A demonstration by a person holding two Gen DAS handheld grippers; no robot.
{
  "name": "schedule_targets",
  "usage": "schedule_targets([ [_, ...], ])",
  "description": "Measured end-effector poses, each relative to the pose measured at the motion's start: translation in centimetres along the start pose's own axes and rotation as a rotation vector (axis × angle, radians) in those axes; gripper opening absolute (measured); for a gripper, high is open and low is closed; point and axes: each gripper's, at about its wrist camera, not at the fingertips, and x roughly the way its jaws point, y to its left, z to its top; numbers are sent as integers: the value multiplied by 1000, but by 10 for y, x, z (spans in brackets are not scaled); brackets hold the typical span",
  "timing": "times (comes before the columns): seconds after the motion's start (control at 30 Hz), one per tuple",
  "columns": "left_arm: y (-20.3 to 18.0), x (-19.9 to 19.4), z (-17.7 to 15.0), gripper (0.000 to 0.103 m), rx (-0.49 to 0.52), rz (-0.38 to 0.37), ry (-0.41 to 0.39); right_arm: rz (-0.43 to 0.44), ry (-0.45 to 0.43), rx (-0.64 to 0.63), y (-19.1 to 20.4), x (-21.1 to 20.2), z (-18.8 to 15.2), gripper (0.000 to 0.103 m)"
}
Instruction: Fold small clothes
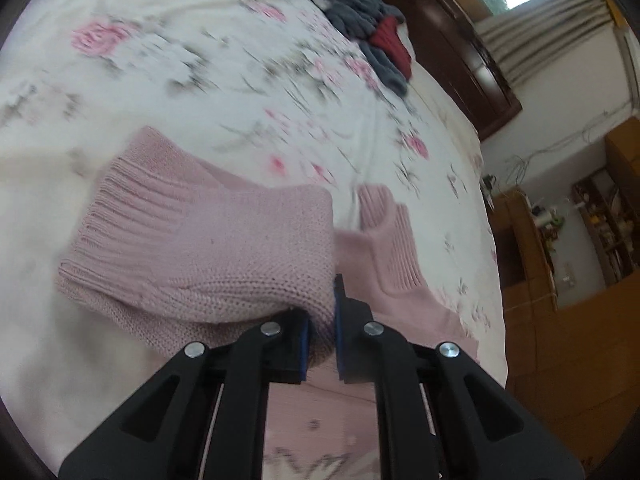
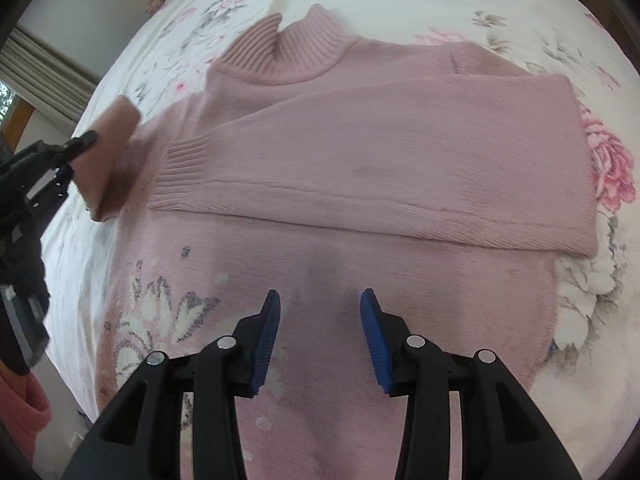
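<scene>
Pinching pink sleeve, left gripper jaws clamped, raised | right gripper jaws wide over sweater

The left gripper pinches a pink knit sleeve — ribbed cuff lifted over the floral bedsheet; the sweater's collar lies beside — grey and red clothes farther off.

Both tools share one build. The left gripper and right gripper have matte black angular link arms with triangular cut-outs, round silver pivot pins, and ribbed blue pads lining the inner faces of the fingers.
</scene>
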Motion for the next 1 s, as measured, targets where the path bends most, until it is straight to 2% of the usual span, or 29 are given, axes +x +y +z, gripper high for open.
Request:
schedule_targets([
  [0.17,-12,42,-28,8,9,27,63,1,0,21,-15,-3,-3,42],
  [0.43,14,81,-50,9,-5,84,160,11,8,45,-25,-1,-3,42],
  [0.57,16,78,-53,11,10,65,187,18,17,52,-21,2,0,42],
  [0.73,21,37,-50,18,67,-15,263,48,9,44,-4,1,18,42],
  [0.8,29,15,-41,18,92,-8,237,80,4,38,9,2,32,42],
  [0.9,46,-9,-15,18,104,53,148,115,-1,15,38,9,54,44],
  [1.0,63,-9,10,18,96,129,116,177,10,8,68,23,74,45],
])
